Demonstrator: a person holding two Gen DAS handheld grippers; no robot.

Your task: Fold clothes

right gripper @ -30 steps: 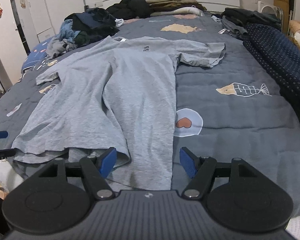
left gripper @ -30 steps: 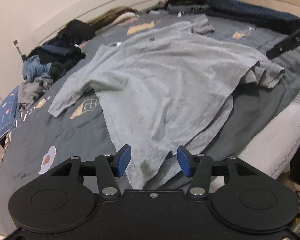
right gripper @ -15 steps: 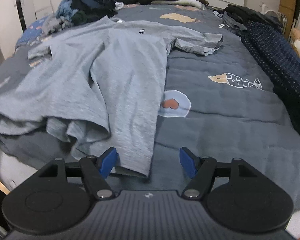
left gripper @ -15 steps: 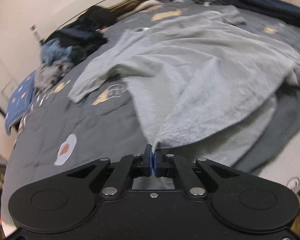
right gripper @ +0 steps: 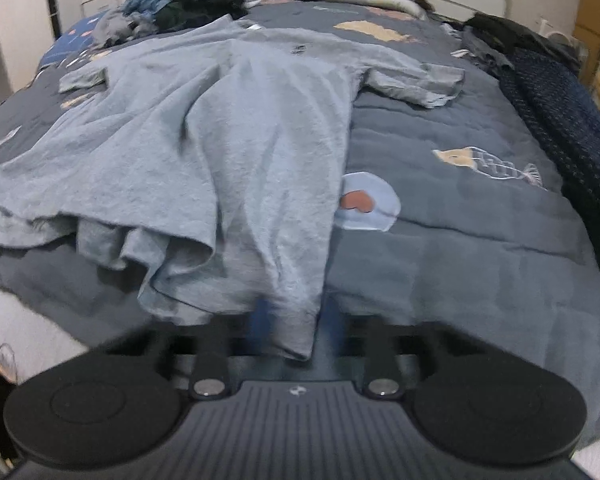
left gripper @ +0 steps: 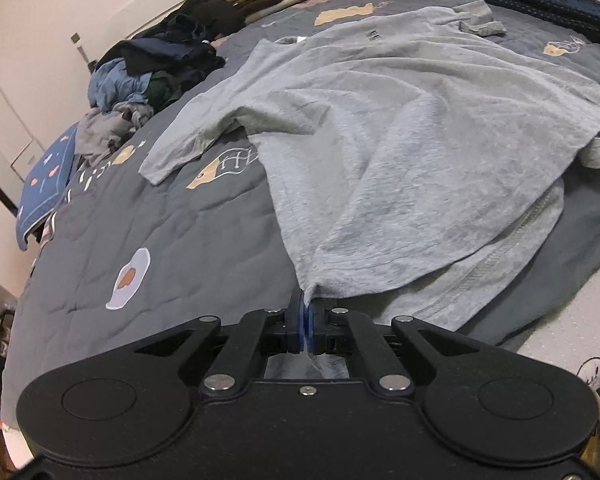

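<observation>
While the gray T-shirt (left gripper: 400, 128) lies spread face down along the bed (left gripper: 188, 240), collar toward the headboard and hem at the near edge, both grippers have taken position at that hem. The left gripper (left gripper: 305, 322), whose fingers stood apart a second ago with the hem corner between them, is now clenched on that corner; the cloth rises into a small peak at the blue pads. The right gripper (right gripper: 290, 336) was wide apart half a second ago. Its fingers are now closing, with the other hem corner (right gripper: 300, 332) lying between them; motion blur hides whether the pads already press the cloth.

Condition of the shirt: the hem is bunched and partly doubled under on the left side. One sleeve (right gripper: 416, 84) lies flat toward the right.

Meaning for the task: one corner is secured and the second grasp is in progress. Once both hold, the hem can probably be lifted and carried toward the collar for a first fold. Piles of other clothes (left gripper: 156, 68) wait near the headboard.
</observation>
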